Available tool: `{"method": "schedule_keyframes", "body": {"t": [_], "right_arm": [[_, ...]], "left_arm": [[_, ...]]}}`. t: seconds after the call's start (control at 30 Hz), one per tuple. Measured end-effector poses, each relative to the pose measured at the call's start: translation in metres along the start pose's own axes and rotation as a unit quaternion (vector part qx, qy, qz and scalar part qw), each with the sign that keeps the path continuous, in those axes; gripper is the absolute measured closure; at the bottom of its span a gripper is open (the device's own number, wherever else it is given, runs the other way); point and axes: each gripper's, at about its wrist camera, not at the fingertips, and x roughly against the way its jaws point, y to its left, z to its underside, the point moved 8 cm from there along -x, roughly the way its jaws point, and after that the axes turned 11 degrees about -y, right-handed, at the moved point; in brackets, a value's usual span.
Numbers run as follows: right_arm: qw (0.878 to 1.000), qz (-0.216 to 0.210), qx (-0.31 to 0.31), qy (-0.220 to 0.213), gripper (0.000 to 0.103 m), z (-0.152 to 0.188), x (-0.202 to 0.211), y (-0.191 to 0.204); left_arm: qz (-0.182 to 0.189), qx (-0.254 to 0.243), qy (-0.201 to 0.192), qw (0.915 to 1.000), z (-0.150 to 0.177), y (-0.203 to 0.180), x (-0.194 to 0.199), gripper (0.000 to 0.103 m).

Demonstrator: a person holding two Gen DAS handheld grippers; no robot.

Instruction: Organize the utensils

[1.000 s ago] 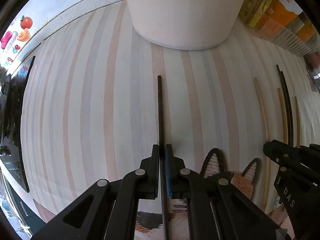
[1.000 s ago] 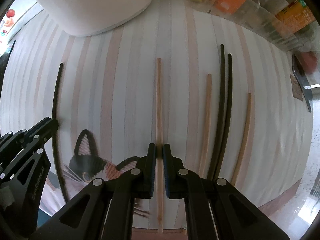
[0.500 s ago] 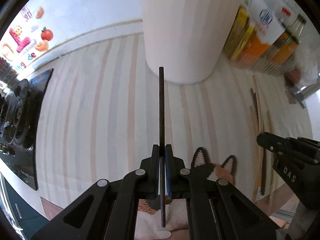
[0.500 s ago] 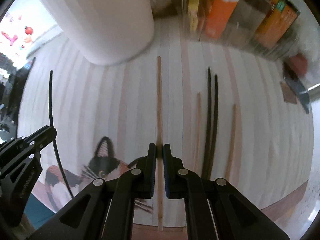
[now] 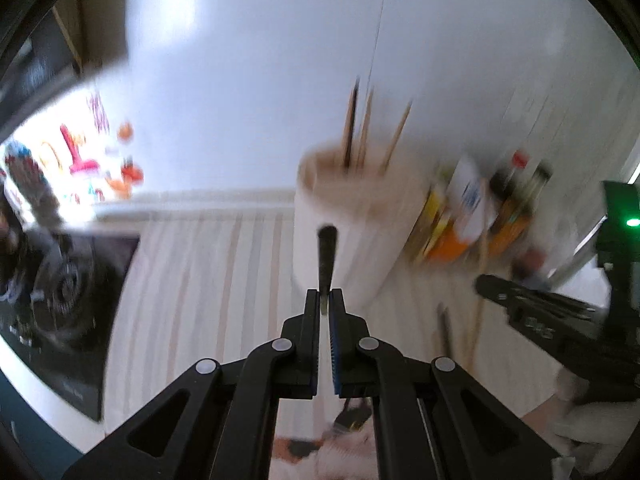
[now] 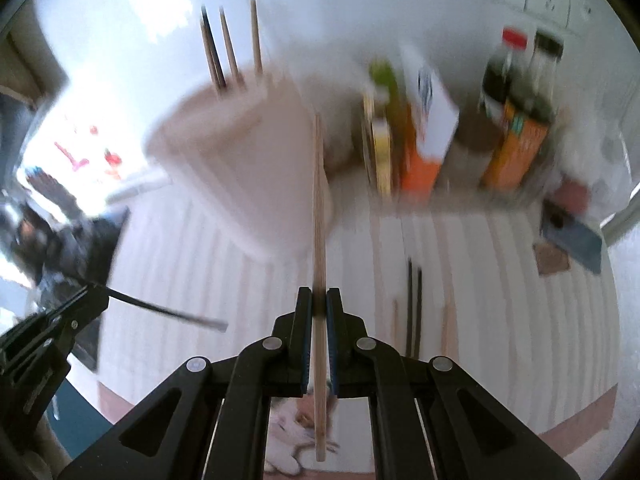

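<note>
Both grippers have come up off the striped counter point(image 6: 500, 264) since a second ago, each taking its chopstick along, and the views are now tipped up enough to show the holder's rim and the wall behind. Pretty blurry, fyi.

Biggest thing in view is the white utensil holder point(image 6: 256, 168), standing at the back of the counter with a few chopsticks already poking out of the top. Right next to it is a row of bottles and boxes point(image 6: 472, 120).

Left gripper point(image 5: 325, 300) has its jaws clamped on the dark chopstick point(image 5: 326, 256), tip pointing at the holder. Right gripper point(image 6: 318, 298) has its jaws pinched on the light wooden chopstick point(image 6: 319, 216). Four loose chopsticks point(image 6: 414, 308) are left lying on the counter.
</note>
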Motion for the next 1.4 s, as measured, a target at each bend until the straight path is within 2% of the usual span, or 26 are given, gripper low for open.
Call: {"method": "schedule_keyframes", "body": {"t": [0.1, 0.2, 0.37, 0.47, 0.57, 0.63, 0.67, 0.73, 0.77, 0.83, 0.87, 0.9, 0.93, 0.97, 1.0, 1.03, 1.07, 1.13, 1.33, 1.4], "right_arm": [[0.999, -0.018, -0.006, -0.041, 0.096, -0.044, 0.020, 0.010], [0.996, -0.036, -0.007, -0.079, 0.096, -0.086, 0.041, 0.024], [0.990, -0.048, -0.001, -0.133, 0.096, -0.151, 0.056, 0.041], [0.986, -0.050, -0.003, -0.158, 0.096, -0.187, 0.051, 0.054], [0.985, -0.053, -0.007, -0.162, 0.096, -0.208, 0.037, 0.059], [0.987, -0.055, -0.008, -0.152, 0.096, -0.210, 0.028, 0.062], [0.988, -0.055, -0.005, -0.144, 0.096, -0.207, 0.023, 0.062], [0.991, -0.055, -0.006, -0.125, 0.096, -0.192, 0.016, 0.058], [0.992, -0.053, -0.007, -0.111, 0.096, -0.180, 0.012, 0.055], [0.996, -0.045, -0.012, -0.080, 0.096, -0.144, 0.004, 0.043], [0.998, -0.038, -0.017, -0.056, 0.096, -0.120, -0.002, 0.035], [0.999, -0.029, -0.021, -0.037, 0.096, -0.099, -0.007, 0.028], [0.999, -0.025, -0.028, -0.018, 0.096, -0.079, -0.013, 0.021], [0.999, -0.021, -0.038, 0.002, 0.096, -0.059, -0.019, 0.013], [0.999, -0.014, -0.044, 0.023, 0.096, -0.039, -0.026, 0.007], [0.998, -0.009, -0.050, 0.040, 0.096, -0.024, -0.033, 0.001], [0.997, -0.004, -0.054, 0.053, 0.096, -0.011, -0.039, -0.004], [0.995, 0.012, -0.056, 0.082, 0.096, 0.018, -0.054, -0.013], [0.988, 0.060, -0.049, 0.135, 0.096, 0.074, -0.097, -0.022], [0.985, 0.076, -0.048, 0.147, 0.096, 0.083, -0.109, -0.023]], "left_arm": [[0.014, 0.005, -0.045, 0.9989, -0.043, -0.002, 0.023, 0.101], [0.032, 0.012, -0.072, 0.9968, -0.084, -0.005, 0.038, 0.101], [0.027, 0.010, -0.106, 0.9939, -0.134, -0.006, 0.031, 0.103], [0.021, 0.010, -0.104, 0.9943, -0.154, -0.001, 0.009, 0.103], [0.013, 0.011, -0.086, 0.9962, -0.148, 0.008, -0.006, 0.100], [0.021, 0.027, -0.060, 0.9976, -0.127, 0.021, -0.019, 0.095], [0.017, 0.038, -0.032, 0.9986, -0.106, 0.033, -0.029, 0.092], [0.001, 0.080, 0.016, 0.9967, -0.061, 0.058, -0.046, 0.069], [-0.007, 0.103, 0.046, 0.9936, -0.033, 0.070, -0.056, 0.065], [-0.022, 0.145, 0.102, 0.9839, 0.017, 0.092, -0.070, 0.064], [-0.029, 0.169, 0.132, 0.9763, 0.045, 0.103, -0.076, 0.064], [-0.041, 0.205, 0.165, 0.9638, 0.081, 0.119, -0.082, 0.065], [-0.047, 0.226, 0.179, 0.9564, 0.098, 0.126, -0.085, 0.065], [-0.055, 0.264, 0.201, 0.9416, 0.127, 0.139, -0.089, 0.065], [-0.064, 0.290, 0.214, 0.9307, 0.146, 0.149, -0.093, 0.065], [-0.071, 0.303, 0.221, 0.9243, 0.157, 0.153, -0.094, 0.065], [-0.081, 0.328, 0.233, 0.9120, 0.175, 0.162, -0.099, 0.065], [-0.094, 0.356, 0.242, 0.8979, 0.194, 0.172, -0.108, 0.065], [-0.149, 0.375, 0.272, 0.8736, 0.221, 0.187, -0.141, 0.065], [-0.170, 0.371, 0.281, 0.8687, 0.225, 0.192, -0.152, 0.065]]}}
